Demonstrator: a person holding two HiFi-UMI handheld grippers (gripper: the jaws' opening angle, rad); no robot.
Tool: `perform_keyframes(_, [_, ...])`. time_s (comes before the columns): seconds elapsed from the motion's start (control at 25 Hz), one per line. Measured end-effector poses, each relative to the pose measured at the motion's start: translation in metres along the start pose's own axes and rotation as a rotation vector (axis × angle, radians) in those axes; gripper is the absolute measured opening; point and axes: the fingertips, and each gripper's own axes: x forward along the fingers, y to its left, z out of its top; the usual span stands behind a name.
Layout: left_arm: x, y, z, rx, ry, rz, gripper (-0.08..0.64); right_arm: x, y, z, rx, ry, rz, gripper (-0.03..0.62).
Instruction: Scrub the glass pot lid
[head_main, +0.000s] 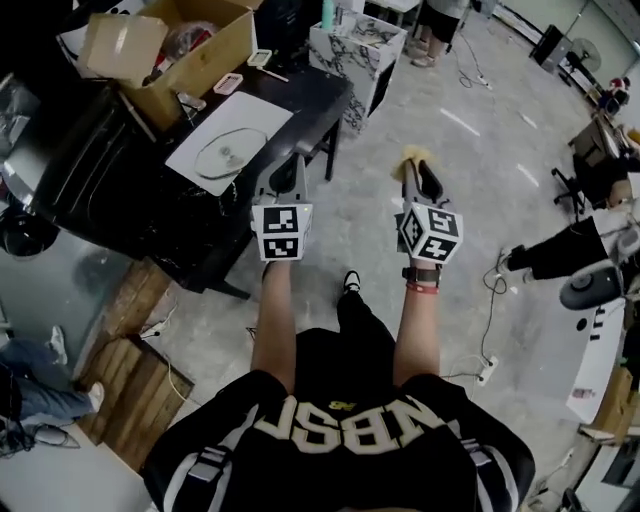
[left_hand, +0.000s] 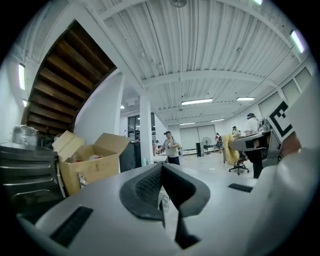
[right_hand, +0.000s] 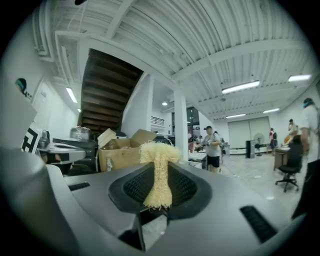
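The glass pot lid (head_main: 228, 155) lies flat on a white mat (head_main: 200, 130) on the black table (head_main: 305, 95), ahead and left of both grippers. My left gripper (head_main: 283, 180) is held in the air just off the table's near edge, shut with nothing between its pads (left_hand: 161, 175). My right gripper (head_main: 418, 172) hovers over the floor to the right, shut on a pale yellow loofah scrubber (head_main: 415, 157). In the right gripper view the scrubber (right_hand: 159, 167) sticks up past the pads, its frayed top spreading out. Both grippers point level across the room.
An open cardboard box (head_main: 170, 45) stands on the table behind the mat. A marble-patterned cabinet (head_main: 355, 50) is beyond the table's right end. Wooden boards (head_main: 130, 370) lie on the floor at the left, a power strip (head_main: 487, 370) with cables at the right. People stand far off (right_hand: 214, 145).
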Motion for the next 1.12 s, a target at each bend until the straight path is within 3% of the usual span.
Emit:
perform_keyframes(0.12, [-0.002, 0.030, -0.011, 0.013, 0.028, 0.072, 0.014, 0.048, 0.037, -0.003, 0.049, -0.017, 0.110, 0.089])
perform_keyframes(0.4, [0.037, 0.126, -0.057, 0.000, 0.078, 0.311, 0.014, 0.190, 0.126, -0.027, 0.013, 0.017, 0.392, 0.089])
perform_keyframes(0.68, [0.101, 0.236, -0.038, 0.004, 0.079, 0.588, 0.014, 0.339, 0.221, 0.008, -0.049, 0.033, 0.723, 0.091])
perform_keyframes(0.84, [0.113, 0.279, -0.036, -0.033, 0.085, 0.711, 0.014, 0.387, 0.265, 0.020, -0.046, 0.039, 0.868, 0.091])
perform_keyframes(1.12, [0.090, 0.329, -0.062, -0.085, 0.148, 0.894, 0.014, 0.418, 0.342, 0.001, -0.048, 0.080, 1.086, 0.092])
